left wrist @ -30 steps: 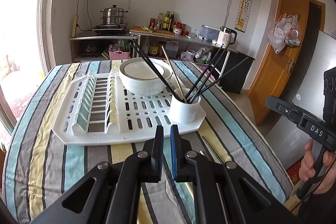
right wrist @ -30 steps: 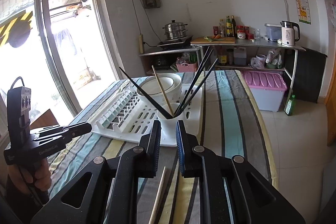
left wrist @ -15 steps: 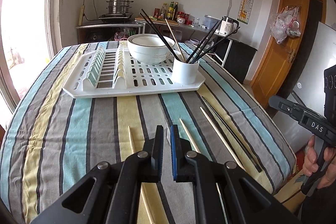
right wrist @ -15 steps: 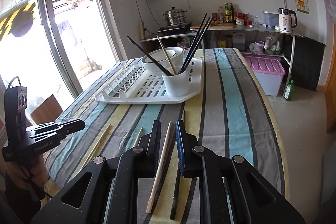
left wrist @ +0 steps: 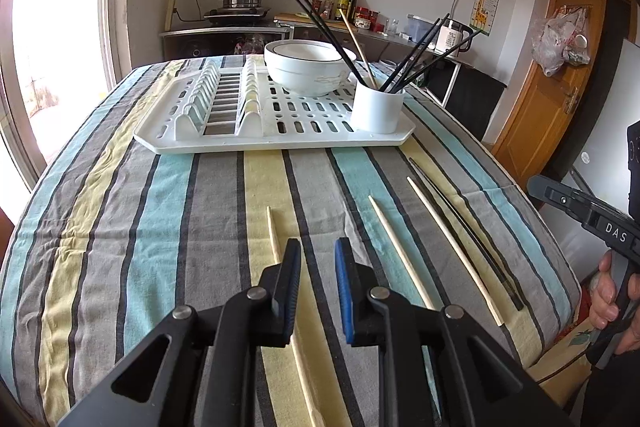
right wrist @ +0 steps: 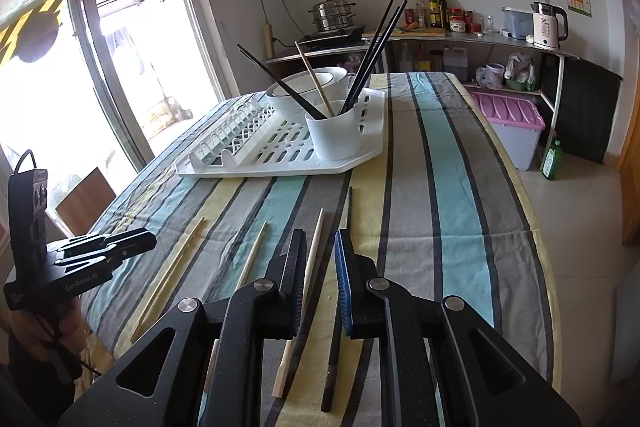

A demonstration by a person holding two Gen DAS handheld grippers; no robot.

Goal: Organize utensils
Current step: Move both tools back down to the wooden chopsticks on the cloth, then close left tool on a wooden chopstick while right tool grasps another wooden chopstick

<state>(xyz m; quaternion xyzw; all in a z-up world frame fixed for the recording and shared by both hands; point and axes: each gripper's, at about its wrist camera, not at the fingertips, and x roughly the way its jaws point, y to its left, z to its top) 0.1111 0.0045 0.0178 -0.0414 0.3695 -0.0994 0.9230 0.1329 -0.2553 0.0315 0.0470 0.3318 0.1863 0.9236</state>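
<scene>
A white cup (left wrist: 378, 109) (right wrist: 336, 131) on the white drying rack (left wrist: 256, 139) (right wrist: 280, 159) holds several black chopsticks and one wooden one. Three wooden chopsticks (left wrist: 452, 247) (right wrist: 308, 279) and one black chopstick (left wrist: 468, 231) (right wrist: 338, 311) lie loose on the striped tablecloth. My left gripper (left wrist: 317, 253) is open and empty above the cloth, beside a wooden chopstick (left wrist: 274, 233). My right gripper (right wrist: 319, 243) is open and empty, its jaws either side of a wooden chopstick.
A white bowl (left wrist: 306, 65) (right wrist: 308, 85) sits on the rack behind the cup. The table edge drops off at the right (left wrist: 560, 259). A counter with a steamer pot (right wrist: 334, 13), bottles and a kettle stands against the far wall.
Both grippers have drawn back from the rack toward the near table edge and opened from nearly shut. The loose chopsticks have come into view.
</scene>
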